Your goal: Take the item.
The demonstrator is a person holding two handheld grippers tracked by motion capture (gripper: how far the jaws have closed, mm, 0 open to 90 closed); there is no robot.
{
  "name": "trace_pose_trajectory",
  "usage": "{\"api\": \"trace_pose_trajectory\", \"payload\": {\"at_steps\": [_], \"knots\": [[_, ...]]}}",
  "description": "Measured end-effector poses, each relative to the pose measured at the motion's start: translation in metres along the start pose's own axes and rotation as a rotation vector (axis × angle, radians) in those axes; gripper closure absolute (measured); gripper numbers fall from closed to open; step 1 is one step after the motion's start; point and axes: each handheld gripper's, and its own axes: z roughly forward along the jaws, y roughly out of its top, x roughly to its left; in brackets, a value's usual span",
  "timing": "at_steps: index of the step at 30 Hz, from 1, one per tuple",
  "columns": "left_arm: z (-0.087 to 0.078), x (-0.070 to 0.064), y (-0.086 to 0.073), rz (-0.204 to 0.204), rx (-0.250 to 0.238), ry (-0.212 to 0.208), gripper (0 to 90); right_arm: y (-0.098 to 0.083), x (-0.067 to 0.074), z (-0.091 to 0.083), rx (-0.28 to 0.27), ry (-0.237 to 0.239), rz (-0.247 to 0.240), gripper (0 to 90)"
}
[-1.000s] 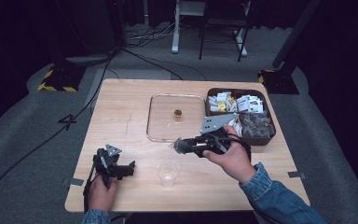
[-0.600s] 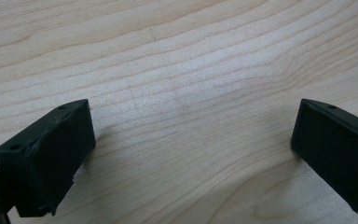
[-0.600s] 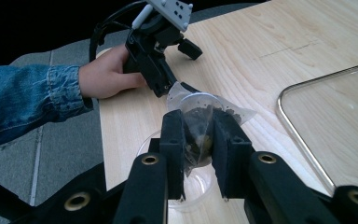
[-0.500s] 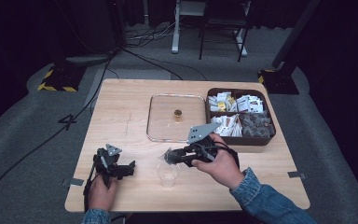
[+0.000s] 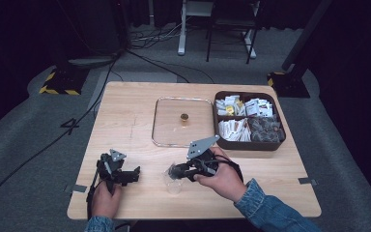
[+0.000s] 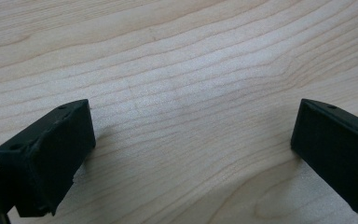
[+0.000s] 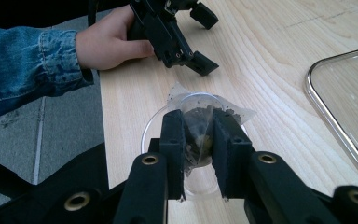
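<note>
My right gripper (image 5: 174, 170) (image 7: 198, 119) is shut on a mesh tea bag (image 7: 198, 134) with dark leaves inside. It holds the bag over the mouth of a small clear plastic cup (image 5: 174, 186) (image 7: 150, 128) that stands near the table's front edge. The bag's lower part hangs within the cup's rim. My left gripper (image 5: 134, 175) (image 6: 193, 140) rests on the wood at the front left, open, with only bare table between its jaws. The right gripper view has the left gripper (image 7: 209, 39) just beyond the cup, held by a hand.
A clear glass tray (image 5: 166, 128) with a small brown piece (image 5: 184, 116) on it lies mid-table. To its right stands a dark compartment box (image 5: 249, 143) of sachets and tea bags. Cables run over the floor behind the table (image 5: 125, 111).
My right gripper has come left and toward the front edge, from beside the box to above the cup, carrying the tea bag. The left gripper has stayed put.
</note>
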Motion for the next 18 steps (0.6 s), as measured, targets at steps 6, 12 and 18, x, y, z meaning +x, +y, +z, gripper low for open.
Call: {"api": "trace_pose_trajectory", "payload": {"at_steps": [6,12,18], "knots": [[0.0002,0.0000,0.0004,0.000,0.001,0.000,0.0,-0.0024,0.0018,0.0035,0.013,-0.004,-0.008,75.5],[0.0002,0.0000,0.0004,-0.001,0.001,0.000,0.0,-0.0040,0.0029,0.0047,0.024,-0.006,-0.018,64.4],[0.0004,0.0002,0.0006,0.003,0.001,0.000,0.0,-0.0040,0.0015,0.0059,-0.005,-0.034,-0.001,45.1]]}}
